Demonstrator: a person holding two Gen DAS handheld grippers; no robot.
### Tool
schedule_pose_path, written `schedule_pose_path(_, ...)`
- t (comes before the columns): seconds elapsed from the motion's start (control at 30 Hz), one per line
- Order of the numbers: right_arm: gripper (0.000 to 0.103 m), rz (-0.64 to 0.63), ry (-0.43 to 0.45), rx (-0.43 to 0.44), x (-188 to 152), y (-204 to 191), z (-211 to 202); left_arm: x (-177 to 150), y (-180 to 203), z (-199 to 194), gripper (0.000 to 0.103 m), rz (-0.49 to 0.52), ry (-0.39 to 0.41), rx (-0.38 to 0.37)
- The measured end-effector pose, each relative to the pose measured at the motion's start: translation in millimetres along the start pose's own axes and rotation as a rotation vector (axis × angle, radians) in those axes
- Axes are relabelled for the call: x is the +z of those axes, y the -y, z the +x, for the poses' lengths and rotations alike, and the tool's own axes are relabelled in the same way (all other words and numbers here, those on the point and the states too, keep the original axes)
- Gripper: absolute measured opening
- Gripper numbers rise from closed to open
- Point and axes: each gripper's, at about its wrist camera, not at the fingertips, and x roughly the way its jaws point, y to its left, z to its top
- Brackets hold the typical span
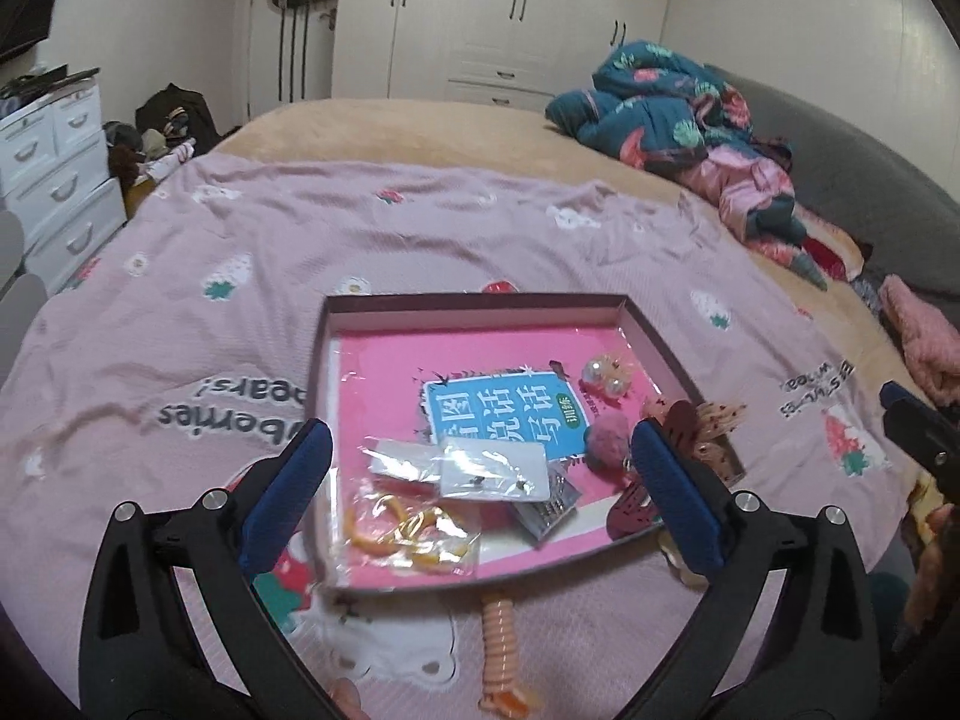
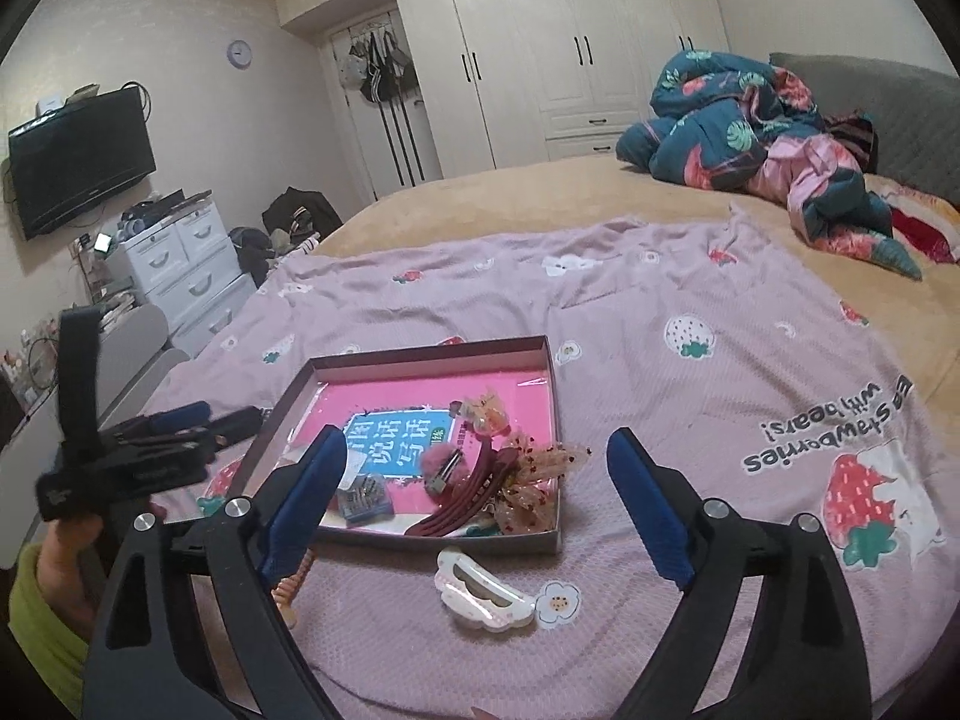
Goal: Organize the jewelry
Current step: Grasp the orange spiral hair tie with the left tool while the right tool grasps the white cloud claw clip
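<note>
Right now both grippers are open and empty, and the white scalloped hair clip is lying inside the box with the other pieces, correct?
Not quite: the white scalloped hair clip lies on the pink blanket just outside the box, as the right wrist view shows. Both grippers are open and empty.

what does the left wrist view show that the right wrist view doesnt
Only the left wrist view shows the clear bag of orange rings and the white earring card in the box's near left corner.

Only the right wrist view shows the white hair claw clip whole on the blanket in front of the box, plus the wall TV and clock.

Both show the shallow box with its pink book, the pink pompom clip, the dark red clip and the peach spiral tie. Both claws stand open, empty.
</note>
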Motion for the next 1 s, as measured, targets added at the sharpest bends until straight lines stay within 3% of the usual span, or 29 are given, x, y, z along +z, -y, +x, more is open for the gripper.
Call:
schedule_pose_path(0.23, 0.088, -0.061, -0.028, 0.012, -9.7, -8.3, -3.1, -17.9, -4.7, -25.7, 0.093, 0.017, 0.004, 0.033)
schedule_pose_path(0.63, 0.088, -0.162, -0.225, 0.012, -53.8, -0.2, 43.1, -76.6, -7.2, -6.2, 0.092, 0.019, -0.150, 0.022)
schedule_pose_path(0.73, 0.088, -0.197, -0.294, 0.008, -65.9, 1.9, 64.2, -84.0, -2.9, 2.4, 0.083, 0.033, -0.177, 0.016)
schedule_pose_path(0.9, 0.084, -0.242, -0.373, 0.025, -82.7, -0.8, 96.1, -98.7, 7.7, 20.2, 0.057, 0.058, -0.235, -0.003)
schedule_pose_path(1.0, 0.077, -0.283, -0.399, 0.047, -87.1, -7.2, 108.6, -106.6, 13.4, 29.7, 0.055, 0.070, -0.266, -0.010)
